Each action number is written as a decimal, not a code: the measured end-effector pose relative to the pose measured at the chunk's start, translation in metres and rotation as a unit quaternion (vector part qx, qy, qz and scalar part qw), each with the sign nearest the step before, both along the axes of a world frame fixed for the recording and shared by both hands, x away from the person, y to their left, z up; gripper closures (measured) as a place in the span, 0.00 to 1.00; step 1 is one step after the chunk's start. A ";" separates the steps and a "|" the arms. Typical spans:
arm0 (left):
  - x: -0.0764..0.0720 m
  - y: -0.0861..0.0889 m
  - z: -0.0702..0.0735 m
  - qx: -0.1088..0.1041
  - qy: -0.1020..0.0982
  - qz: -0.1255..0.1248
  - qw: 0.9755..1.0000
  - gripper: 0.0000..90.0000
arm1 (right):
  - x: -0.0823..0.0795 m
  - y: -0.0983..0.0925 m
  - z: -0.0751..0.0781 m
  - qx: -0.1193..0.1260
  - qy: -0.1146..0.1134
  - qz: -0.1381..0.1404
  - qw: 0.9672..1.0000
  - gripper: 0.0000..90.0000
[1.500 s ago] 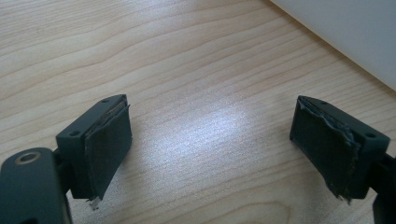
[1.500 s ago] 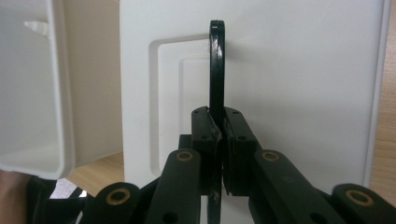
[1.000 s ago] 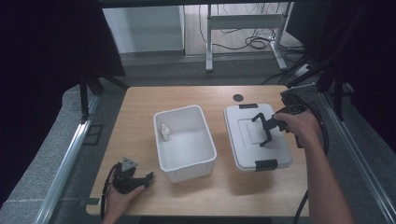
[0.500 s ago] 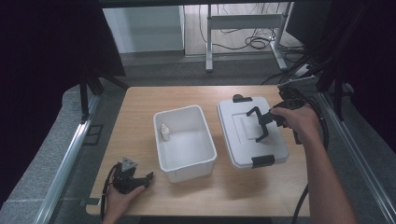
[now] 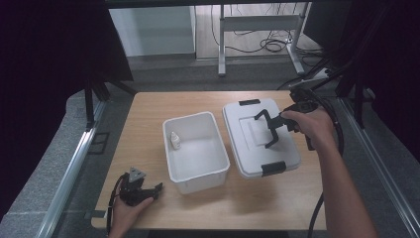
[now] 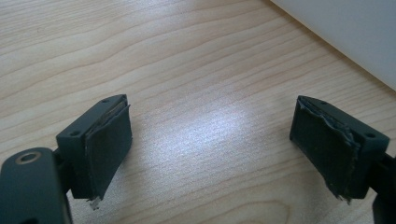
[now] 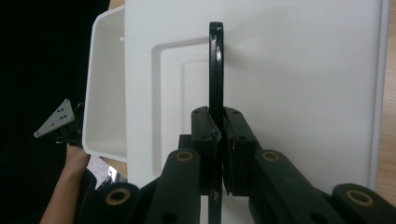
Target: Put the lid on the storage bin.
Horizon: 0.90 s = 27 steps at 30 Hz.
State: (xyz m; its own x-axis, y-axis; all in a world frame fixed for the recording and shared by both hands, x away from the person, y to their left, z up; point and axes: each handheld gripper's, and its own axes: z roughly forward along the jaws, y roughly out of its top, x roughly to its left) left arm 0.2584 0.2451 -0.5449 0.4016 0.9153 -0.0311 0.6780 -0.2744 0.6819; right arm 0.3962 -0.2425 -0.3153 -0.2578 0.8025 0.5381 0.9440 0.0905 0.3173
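The 1 white lid, with no readable writing, sits just right of the 1 white bin, tilted above the table. The right gripper is clenched on its black handle. 1 small bottle stands inside the bin. Left of the bin, the left gripper rests with jaws spread, grasping nothing.

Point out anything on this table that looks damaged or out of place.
The pads on the left gripper are frayed, their edges peeling from the jaws. The lid hangs tilted from its black handle, pinched by the right gripper. The bin looks sound.
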 end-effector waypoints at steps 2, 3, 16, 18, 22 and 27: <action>0.000 0.000 0.000 0.000 0.000 0.000 1.000 0.14 | 0.000 0.003 0.001 0.000 0.001 0.002 1.000 0.94; 0.000 0.000 0.000 0.000 0.000 0.000 1.000 0.14 | 0.000 0.005 0.003 -0.002 0.000 0.004 1.000 0.94; 0.000 0.000 0.000 0.000 0.001 0.000 1.000 0.14 | 0.003 0.027 0.011 -0.006 0.002 0.009 1.000 0.94; 0.000 0.000 0.000 0.000 0.001 0.000 1.000 0.14 | 0.003 0.030 0.012 -0.007 0.003 0.010 1.000 0.94; 0.000 0.000 0.000 0.000 0.001 0.000 1.000 0.14 | 0.004 0.042 0.014 -0.010 0.005 0.015 1.000 0.94; 0.000 0.000 0.000 -0.001 0.000 0.001 1.000 0.14 | 0.007 0.056 0.016 -0.011 0.007 0.020 1.000 0.94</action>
